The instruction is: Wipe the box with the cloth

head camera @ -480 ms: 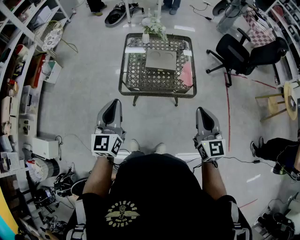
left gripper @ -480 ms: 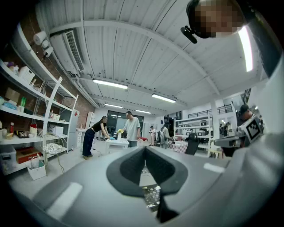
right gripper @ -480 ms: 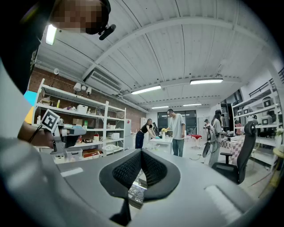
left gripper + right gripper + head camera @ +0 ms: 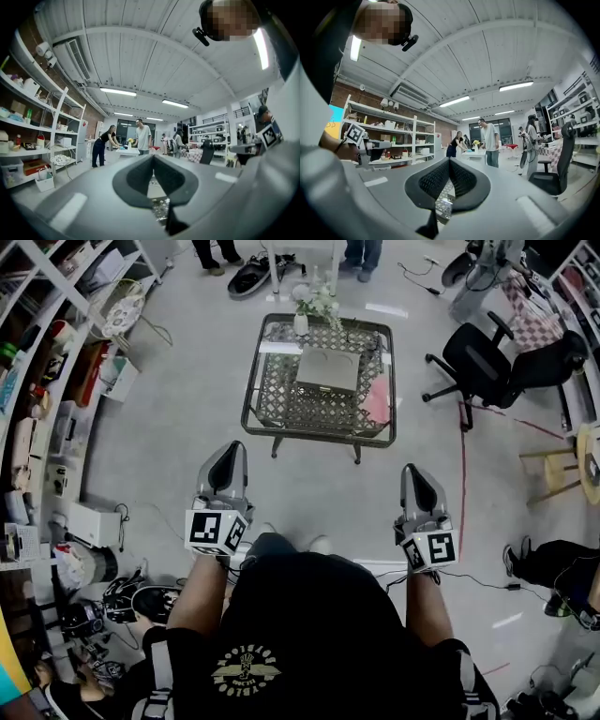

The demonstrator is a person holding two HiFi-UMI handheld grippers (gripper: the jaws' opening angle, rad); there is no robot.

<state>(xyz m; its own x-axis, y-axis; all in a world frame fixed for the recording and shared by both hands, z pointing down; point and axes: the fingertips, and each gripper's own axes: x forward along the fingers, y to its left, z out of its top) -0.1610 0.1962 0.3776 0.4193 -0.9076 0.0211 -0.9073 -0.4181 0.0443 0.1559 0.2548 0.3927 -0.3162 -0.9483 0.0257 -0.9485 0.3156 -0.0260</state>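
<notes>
A flat grey-tan box [image 4: 327, 369] lies on a low glass-topped wicker table [image 4: 272, 413] ahead of me. A pink cloth [image 4: 377, 401] rests on the table just right of the box. My left gripper [image 4: 228, 450] and right gripper [image 4: 413, 472] are held level over the floor, well short of the table. In the left gripper view the left gripper [image 4: 153, 160] is shut with nothing in it. The right gripper [image 4: 449, 162] is likewise shut and empty in its own view, with the table's lattice glimpsed below the pads.
A vase of flowers [image 4: 314, 304] stands at the table's far edge. A black office chair [image 4: 495, 367] and a wooden stool [image 4: 574, 460] are on the right. Cluttered shelves [image 4: 37, 418] line the left. People stand beyond the table [image 4: 361, 251]. A cable [image 4: 487, 582] crosses the floor.
The table and room have slid slightly down in the head view, so I am a little nearer. Both grippers stay held out and shut.
</notes>
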